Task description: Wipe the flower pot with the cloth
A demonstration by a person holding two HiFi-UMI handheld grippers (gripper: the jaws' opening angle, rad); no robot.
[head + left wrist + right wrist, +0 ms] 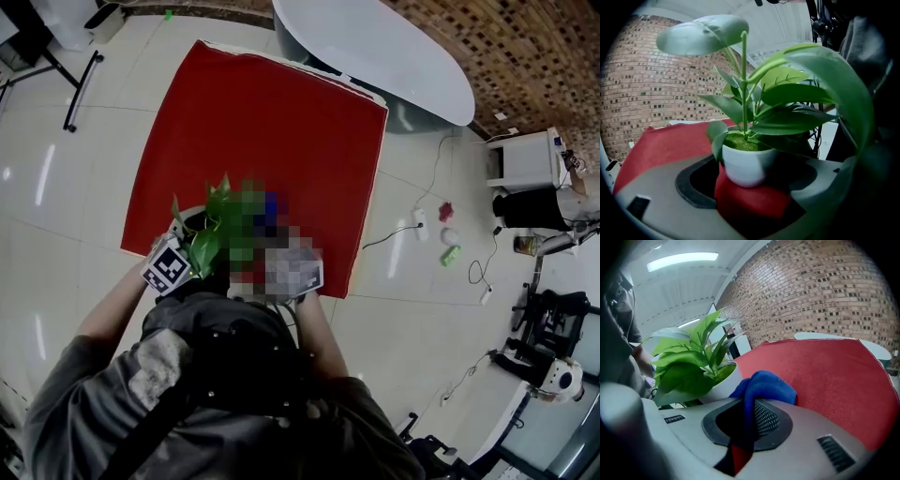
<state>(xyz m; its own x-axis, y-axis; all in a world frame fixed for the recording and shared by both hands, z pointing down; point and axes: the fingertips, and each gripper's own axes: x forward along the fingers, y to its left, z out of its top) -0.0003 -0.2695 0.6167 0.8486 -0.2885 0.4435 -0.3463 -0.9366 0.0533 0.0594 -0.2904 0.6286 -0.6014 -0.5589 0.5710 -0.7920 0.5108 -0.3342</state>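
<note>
The floor [56, 187] is pale glossy tile, and a brick wall [651, 93] closes the far side of the room. The desk [272, 141] in front of you carries a square red covering that lies flat, with bare floor showing on every side of it. A white oval table [375, 47] stands beyond the desk's far right corner. To the right, well apart from the desk, a low white cabinet [525, 159] stands among dark equipment. Loose cables [394, 234] trail over the tiles there, past a small red object [446, 210] and a small green one [451, 255].

The flower pot [747, 164] is white and upright, with broad green leaves [211, 225]. It stands on the red covering at the desk's near edge, left of centre, close to your body.

Your left tool [750, 185] has its jaws spread wide, one on each side of the pot. Dark gaps show between pads and pot wall, so nothing is gripped.

Your right tool [750, 416] is closed on the blue cloth [764, 387]. The cloth bunches out past the jaw tips, just beside the right side of the pot. Whether it touches the pot cannot be told.
</note>
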